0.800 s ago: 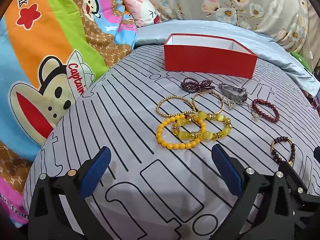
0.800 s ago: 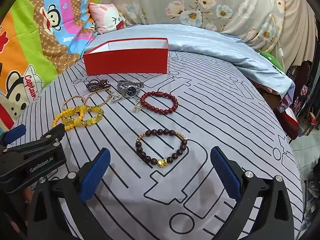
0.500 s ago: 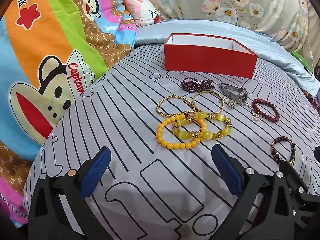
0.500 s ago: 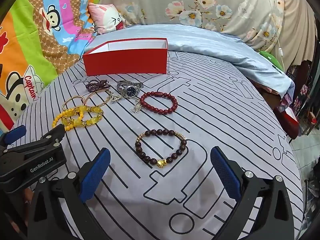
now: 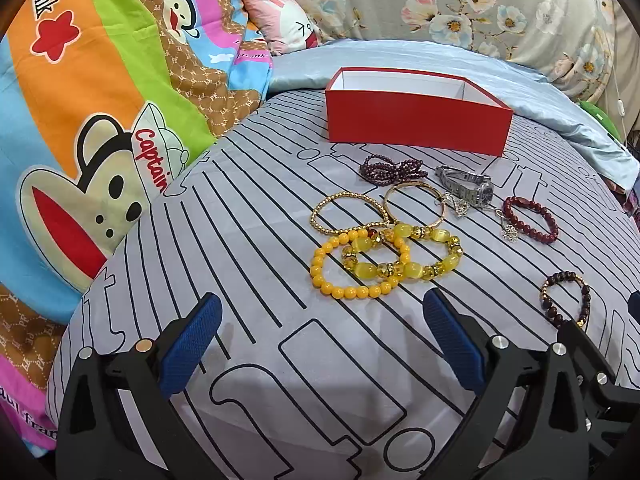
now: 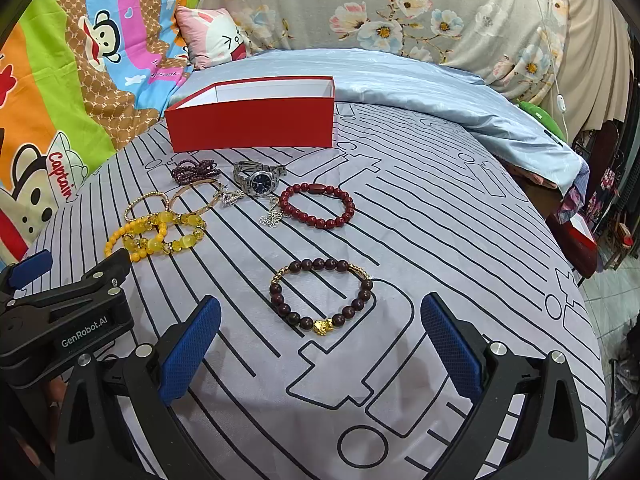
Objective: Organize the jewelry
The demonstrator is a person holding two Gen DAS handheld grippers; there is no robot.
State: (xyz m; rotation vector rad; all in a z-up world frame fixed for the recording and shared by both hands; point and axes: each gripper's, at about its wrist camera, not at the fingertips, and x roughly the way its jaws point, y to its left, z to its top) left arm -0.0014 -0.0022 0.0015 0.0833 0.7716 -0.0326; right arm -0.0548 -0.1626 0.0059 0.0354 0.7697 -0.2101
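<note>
An open red box (image 5: 416, 120) (image 6: 252, 124) with a white inside stands at the far side of the grey striped bedspread (image 5: 248, 240). In front of it lie several pieces: a dark purple bead strand (image 5: 390, 168), a silver watch (image 5: 468, 188) (image 6: 258, 178), gold bracelets (image 5: 348, 212), yellow bead bracelets (image 5: 384, 260) (image 6: 156, 236), a red bead bracelet (image 6: 320, 206) (image 5: 532, 220) and a brown bead bracelet with a gold charm (image 6: 320, 292) (image 5: 564, 300). My left gripper (image 5: 320, 344) is open, short of the yellow bracelets. My right gripper (image 6: 320, 348) is open just below the brown bracelet.
A cartoon-print quilt (image 5: 80, 120) rises along the left. A pink pillow (image 6: 212, 36) and floral bedding (image 6: 440, 20) lie behind the box, with a light blue cover (image 6: 400, 80) folded across the back. The bed edge drops off at the right (image 6: 580, 272).
</note>
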